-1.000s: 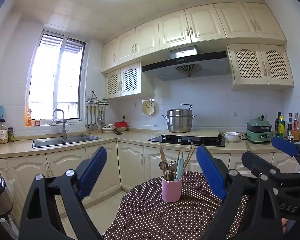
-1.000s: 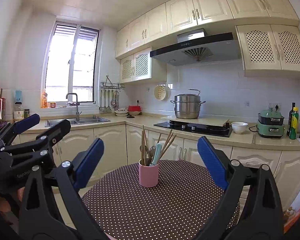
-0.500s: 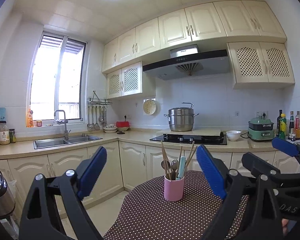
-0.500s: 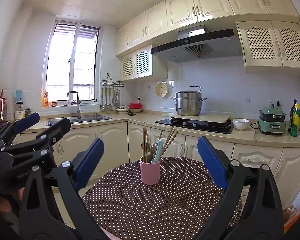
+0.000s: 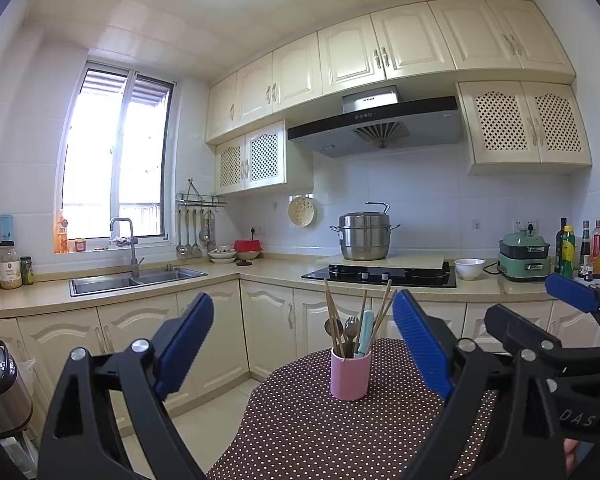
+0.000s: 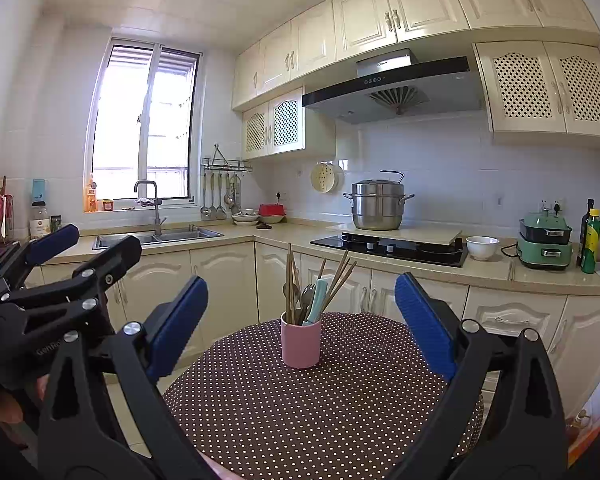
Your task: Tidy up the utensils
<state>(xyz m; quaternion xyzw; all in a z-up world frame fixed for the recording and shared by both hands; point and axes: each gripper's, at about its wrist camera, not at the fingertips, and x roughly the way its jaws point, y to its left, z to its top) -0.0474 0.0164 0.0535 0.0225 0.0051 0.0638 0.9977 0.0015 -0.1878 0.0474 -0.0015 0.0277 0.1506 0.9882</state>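
A pink cup [image 5: 350, 373] stands on a round table with a brown dotted cloth [image 5: 300, 432]. It holds wooden chopsticks [image 5: 333, 318], a metal spoon and fork, and a light-blue handled utensil [image 5: 365, 332]. The cup also shows in the right wrist view [image 6: 300, 342]. My left gripper [image 5: 304, 340] is open and empty, held back from the cup. My right gripper [image 6: 300, 316] is open and empty, also short of the cup. Each gripper appears at the edge of the other's view.
Behind the table runs an L-shaped kitchen counter [image 6: 420, 268] with a sink [image 6: 156, 238], a hob with a steel pot [image 6: 378, 204], a white bowl [image 6: 482, 247], a green cooker [image 6: 545, 240] and bottles. A dark appliance [image 5: 0, 384] stands low at the left.
Both views have shifted slightly, so the cup sits a little more to the right and lower in the frames. Both grippers stay open.
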